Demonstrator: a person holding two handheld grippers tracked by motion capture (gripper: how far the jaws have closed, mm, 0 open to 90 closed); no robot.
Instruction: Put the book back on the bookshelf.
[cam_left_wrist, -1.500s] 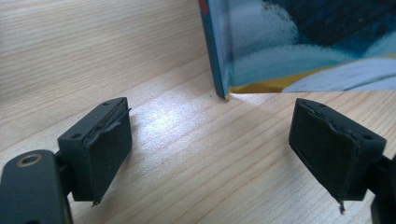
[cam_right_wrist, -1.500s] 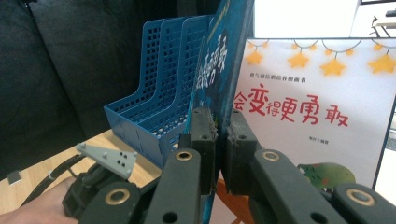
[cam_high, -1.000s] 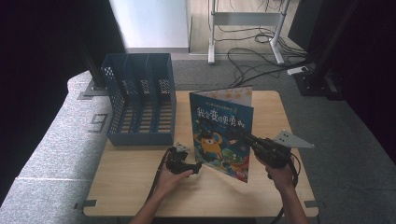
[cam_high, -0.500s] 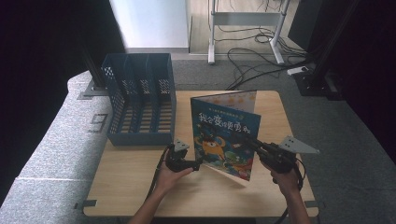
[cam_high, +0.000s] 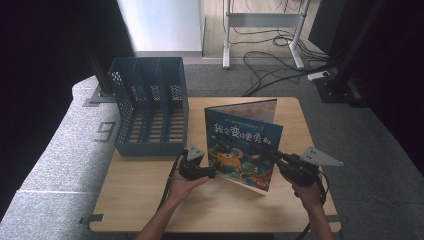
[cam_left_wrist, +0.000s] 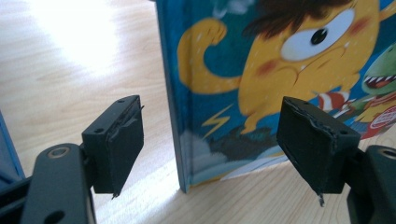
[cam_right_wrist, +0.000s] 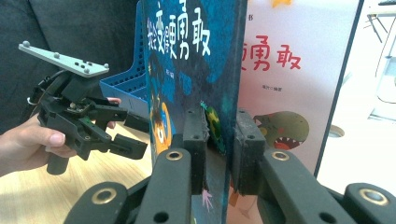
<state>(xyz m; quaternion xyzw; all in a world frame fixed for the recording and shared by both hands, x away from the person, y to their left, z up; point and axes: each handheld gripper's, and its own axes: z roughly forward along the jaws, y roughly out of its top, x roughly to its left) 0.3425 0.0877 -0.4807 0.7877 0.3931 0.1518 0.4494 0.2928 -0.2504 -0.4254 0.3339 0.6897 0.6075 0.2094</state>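
Note:
A picture book (cam_high: 242, 145) with a blue cartoon cover stands upright and partly open on the wooden table (cam_high: 145, 205). My right gripper (cam_high: 274, 156) is shut on the free edge of the front cover (cam_right_wrist: 191, 56). Its pads (cam_right_wrist: 194, 135) still press on both sides, though the jaws have just been opening a little. My left gripper (cam_high: 214, 172) is open at the book's left edge. The spine (cam_left_wrist: 175, 116) stands between its pads (cam_left_wrist: 126, 140) without touching them, and these jaws have just been closing.
A blue slotted file rack (cam_high: 150, 107) stands at the table's back left, close behind the left gripper. Grey floor with cables and a metal stand (cam_high: 260, 40) lies beyond the table. Bare tabletop stretches in front of the book.
The left gripper has risen slightly and come up to the book's spine. The front cover has swung a little to the right with the right gripper.

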